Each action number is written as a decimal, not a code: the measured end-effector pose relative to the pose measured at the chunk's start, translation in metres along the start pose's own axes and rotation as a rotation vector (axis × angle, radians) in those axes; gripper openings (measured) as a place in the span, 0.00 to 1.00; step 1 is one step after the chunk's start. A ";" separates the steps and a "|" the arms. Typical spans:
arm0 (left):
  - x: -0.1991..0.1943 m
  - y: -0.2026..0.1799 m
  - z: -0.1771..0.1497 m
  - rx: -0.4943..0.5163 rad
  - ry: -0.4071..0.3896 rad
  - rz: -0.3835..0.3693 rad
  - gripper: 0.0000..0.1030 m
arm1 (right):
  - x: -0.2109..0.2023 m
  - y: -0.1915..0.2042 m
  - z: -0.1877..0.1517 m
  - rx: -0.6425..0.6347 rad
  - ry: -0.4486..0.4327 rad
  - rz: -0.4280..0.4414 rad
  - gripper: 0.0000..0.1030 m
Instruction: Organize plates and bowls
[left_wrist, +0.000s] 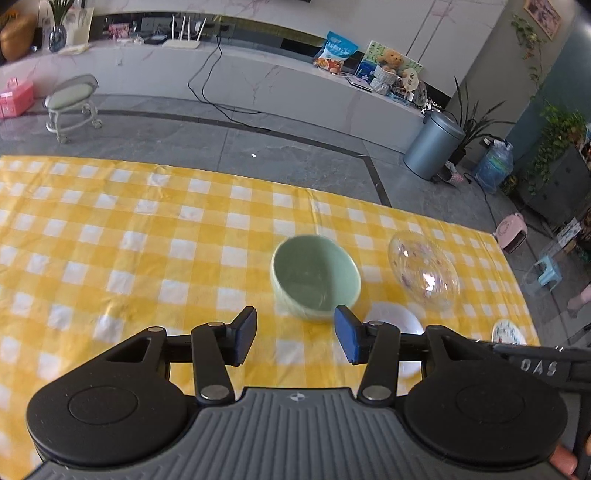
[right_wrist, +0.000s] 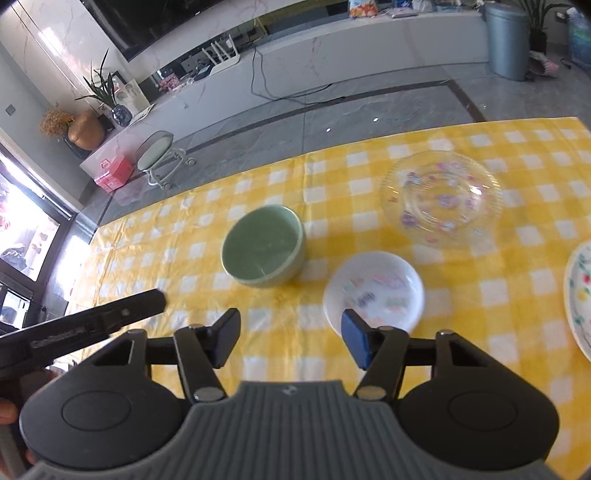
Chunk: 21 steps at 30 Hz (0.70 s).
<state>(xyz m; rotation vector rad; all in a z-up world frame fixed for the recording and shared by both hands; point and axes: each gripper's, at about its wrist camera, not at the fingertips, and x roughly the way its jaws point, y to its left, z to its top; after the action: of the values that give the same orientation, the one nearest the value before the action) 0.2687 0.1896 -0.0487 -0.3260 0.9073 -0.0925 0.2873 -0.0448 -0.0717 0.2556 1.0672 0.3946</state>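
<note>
Living-room floor and a long white media bench sit behind a table under a yellow checked cloth (left_wrist: 110, 229). Left gripper (left_wrist: 295, 334) has its jaws spread, nothing between them, aimed at the green bowl (left_wrist: 316, 277), which stands upright mid-table, just ahead of the fingertips. Right gripper (right_wrist: 290, 339) likewise spread and empty, its right finger over the near rim of the small white dish (right_wrist: 373, 291); contact cannot be told. Clear glass plate (right_wrist: 441, 199) lies nearer the far edge, apart from both. A patterned plate (right_wrist: 580, 295) sits at the right edge of the right wrist view.

Risks, judged: both tools crowd the same patch, so they may knock each other. Glazed rims could slip from the pads. The cloth may bunch if a dish is dragged.
</note>
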 end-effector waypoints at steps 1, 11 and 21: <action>0.008 0.001 0.005 0.002 0.006 -0.002 0.53 | 0.008 0.002 0.006 -0.003 0.007 -0.002 0.56; 0.081 0.004 0.037 0.018 0.133 0.022 0.46 | 0.088 0.009 0.048 0.006 0.121 -0.078 0.38; 0.118 0.011 0.036 -0.006 0.206 0.045 0.24 | 0.129 0.005 0.056 0.010 0.178 -0.115 0.27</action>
<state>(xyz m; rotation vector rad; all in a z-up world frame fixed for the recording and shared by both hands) 0.3694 0.1831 -0.1207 -0.3055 1.1187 -0.0828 0.3910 0.0146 -0.1466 0.1689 1.2528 0.3123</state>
